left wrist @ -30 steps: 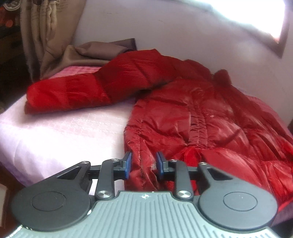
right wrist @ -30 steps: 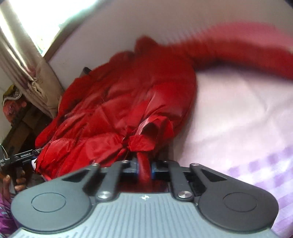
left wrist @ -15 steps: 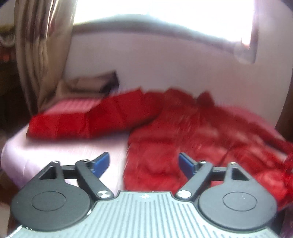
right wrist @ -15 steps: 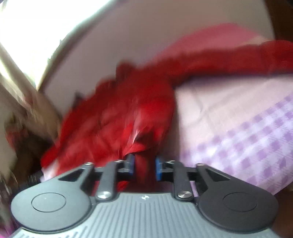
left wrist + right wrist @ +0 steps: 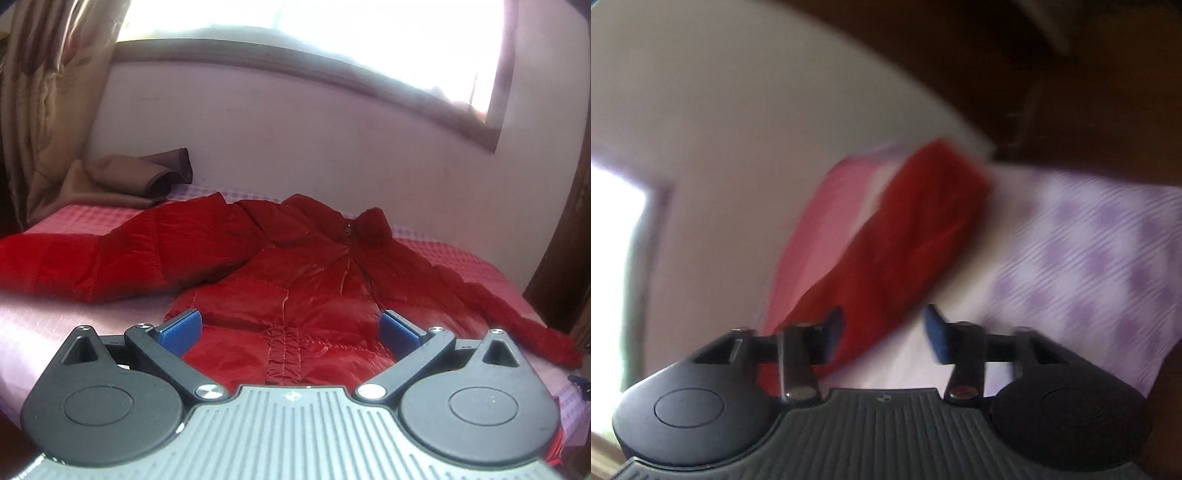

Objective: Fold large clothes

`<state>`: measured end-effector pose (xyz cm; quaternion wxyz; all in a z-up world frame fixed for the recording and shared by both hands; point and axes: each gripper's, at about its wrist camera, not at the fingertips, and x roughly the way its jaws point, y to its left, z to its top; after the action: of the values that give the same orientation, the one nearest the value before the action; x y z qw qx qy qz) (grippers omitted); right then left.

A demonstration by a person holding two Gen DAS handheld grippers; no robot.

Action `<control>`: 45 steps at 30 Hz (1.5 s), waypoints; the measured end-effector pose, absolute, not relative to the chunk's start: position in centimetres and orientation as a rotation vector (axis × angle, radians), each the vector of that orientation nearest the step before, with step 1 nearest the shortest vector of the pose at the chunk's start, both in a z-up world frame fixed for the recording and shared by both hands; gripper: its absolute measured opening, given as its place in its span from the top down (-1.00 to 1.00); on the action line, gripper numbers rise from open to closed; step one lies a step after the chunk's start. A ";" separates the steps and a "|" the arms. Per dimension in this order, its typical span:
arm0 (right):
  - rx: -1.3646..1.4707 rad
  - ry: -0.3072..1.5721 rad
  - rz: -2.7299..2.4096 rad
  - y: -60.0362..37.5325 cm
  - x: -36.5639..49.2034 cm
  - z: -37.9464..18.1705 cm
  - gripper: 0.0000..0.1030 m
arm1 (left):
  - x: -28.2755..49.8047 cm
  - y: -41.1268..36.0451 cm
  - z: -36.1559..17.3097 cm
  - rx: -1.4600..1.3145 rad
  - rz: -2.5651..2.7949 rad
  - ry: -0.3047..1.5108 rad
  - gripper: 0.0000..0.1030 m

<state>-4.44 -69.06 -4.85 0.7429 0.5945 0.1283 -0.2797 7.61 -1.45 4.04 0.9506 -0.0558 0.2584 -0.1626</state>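
Note:
A red puffer jacket (image 5: 295, 280) lies spread face up on the bed, zipper up the middle, one sleeve (image 5: 74, 266) stretched left and the other (image 5: 517, 317) to the right. My left gripper (image 5: 290, 328) is wide open and empty, just above the jacket's hem. In the blurred right wrist view my right gripper (image 5: 882, 332) is open and empty beside the red sleeve end (image 5: 916, 229) on the bed.
The bed has a pink and lilac checked sheet (image 5: 74, 332), also in the right wrist view (image 5: 1089, 266). A brown cloth (image 5: 125, 181) lies at the back left under a curtain (image 5: 48, 92). A wall and window (image 5: 332, 44) stand behind the bed.
Both grippers opened and let go of the jacket hem. The left one drew back and rose; the right one swung away to the right sleeve. The jacket now lies flat.

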 end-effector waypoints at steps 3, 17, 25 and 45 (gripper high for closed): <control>1.367 0.196 -0.644 -70.6 -4.8 -5.6 -0.26 | 8.0 -1.7 3.5 -0.102 -0.326 0.549 -0.97; 1.199 0.162 -0.627 -75.3 -0.5 -2.4 0.95 | 8.5 -1.5 4.1 -0.076 -0.296 0.518 -0.97; 0.953 0.082 -0.247 -66.9 10.1 12.1 0.95 | 7.8 1.1 4.8 -0.147 -0.276 0.496 -0.98; 0.569 0.638 0.163 -36.5 35.3 2.8 0.95 | 9.0 9.2 1.6 -0.257 -0.157 0.565 -0.98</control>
<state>35.27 -36.46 2.79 0.9068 0.2756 0.3090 0.0790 9.05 9.22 1.55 0.9492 -0.1261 0.2777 -0.0770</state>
